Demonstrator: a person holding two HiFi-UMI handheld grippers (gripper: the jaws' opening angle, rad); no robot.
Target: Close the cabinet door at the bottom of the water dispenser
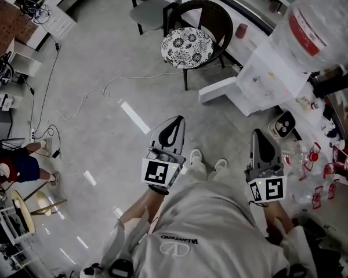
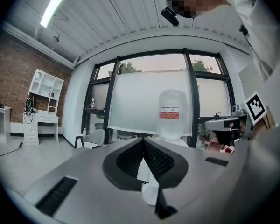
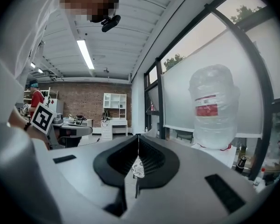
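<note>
Head view, left gripper (image 1: 176,120), right gripper (image 1: 257,133), jaws closed, empty, cabinet door (image 1: 217,90) ahead, apart.

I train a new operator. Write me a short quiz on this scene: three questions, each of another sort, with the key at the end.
1. True or false: the left gripper holds the cabinet door.
2. Choose one: the label on the water bottle is A) blue, B) red, C) green.
3. Fill the gap: the jaws of the right gripper are ____ (open or shut).

Key:
1. False. It is shut, empty and apart from the door.
2. B.
3. Shut.
</note>
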